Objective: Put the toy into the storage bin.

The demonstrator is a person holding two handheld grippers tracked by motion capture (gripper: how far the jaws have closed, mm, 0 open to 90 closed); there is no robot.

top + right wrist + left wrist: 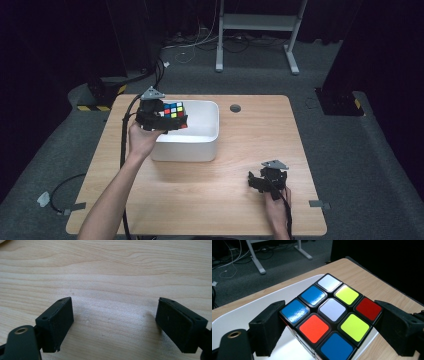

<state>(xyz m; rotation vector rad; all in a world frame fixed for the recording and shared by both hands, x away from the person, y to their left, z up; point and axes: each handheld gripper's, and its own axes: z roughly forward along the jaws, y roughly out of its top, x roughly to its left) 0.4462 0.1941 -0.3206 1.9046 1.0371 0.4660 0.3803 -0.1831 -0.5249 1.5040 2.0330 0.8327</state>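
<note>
Left of centre in the high view, the left claw is clamped on the cube and hangs over the left end of the white bin. In the left gripper view the cube sits corner-on between the two black jaws, one pressed on each side, its top face a mix of blue, white, yellow, red and orange stickers. Below it, the bin's pale floor shows, and the cube looks to be off that floor, though how far I can't tell.

My read: this is the carry-and-place step, cube over bin, not yet set down. The next move calls for lowering it well inside the rim, then spreading the jaws so it drops flat rather than catching the near wall.

Over to the lower right of the high view: the right claw rests low by the worktop, well apart from the bin. In the right gripper view the right claw is spread wide with nothing between the jaws, just bare wood grain of the worktop. It looks idle for this step.
</note>
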